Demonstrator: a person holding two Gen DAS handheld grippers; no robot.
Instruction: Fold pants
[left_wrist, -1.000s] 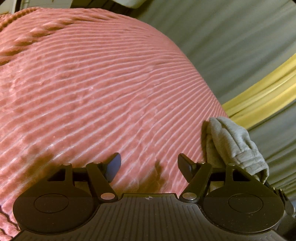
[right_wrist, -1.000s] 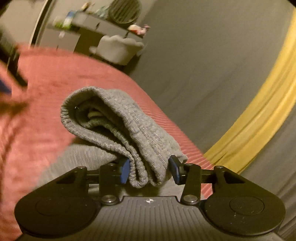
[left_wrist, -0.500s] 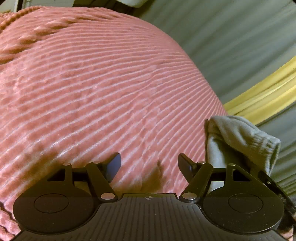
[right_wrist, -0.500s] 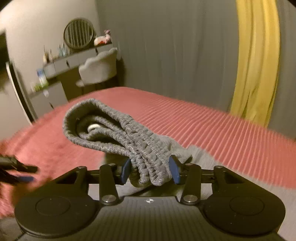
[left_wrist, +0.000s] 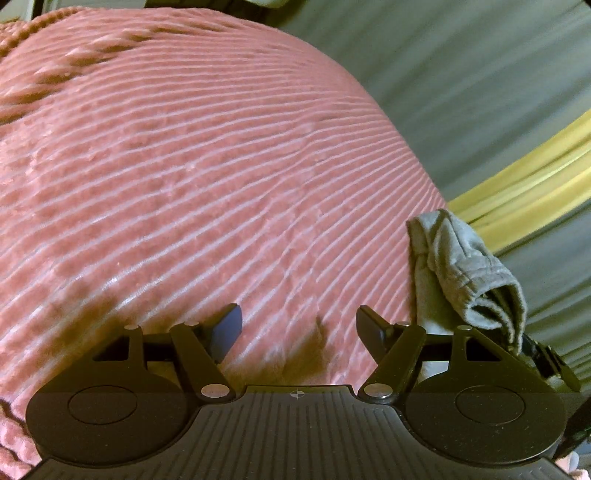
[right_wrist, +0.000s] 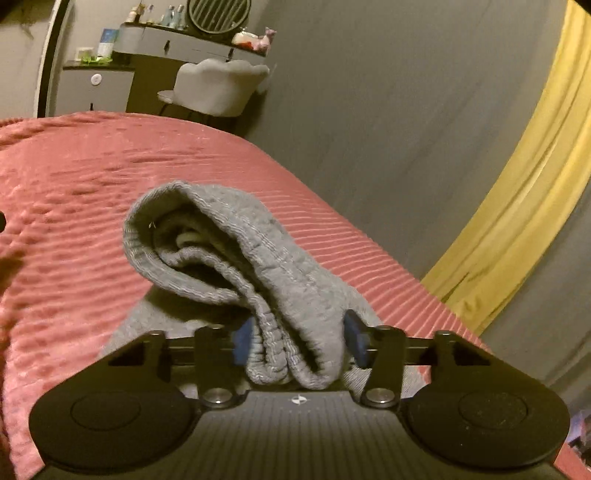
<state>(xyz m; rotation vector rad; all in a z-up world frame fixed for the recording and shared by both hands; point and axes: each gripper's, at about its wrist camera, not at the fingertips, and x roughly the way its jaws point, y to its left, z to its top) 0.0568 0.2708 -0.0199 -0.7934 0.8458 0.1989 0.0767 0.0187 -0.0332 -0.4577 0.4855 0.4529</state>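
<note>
One pants (right_wrist: 258, 280), two grippers, one bedspread (left_wrist: 184, 166)

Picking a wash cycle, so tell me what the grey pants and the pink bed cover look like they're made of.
Grey pants: apparently a soft knit, cotton or a blend, matte; the ribbed elastic waistband bunched in the right gripper suggests sweatpants. Pink bed cover: plush, probably synthetic velvet or chenille; raised parallel ridges catch a slight sheen. Exact fibres cannot be told.

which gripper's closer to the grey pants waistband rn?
Right. The right gripper is clamped on the waistband; the left gripper is open over bare pink bedspread, beside the pants.
</note>
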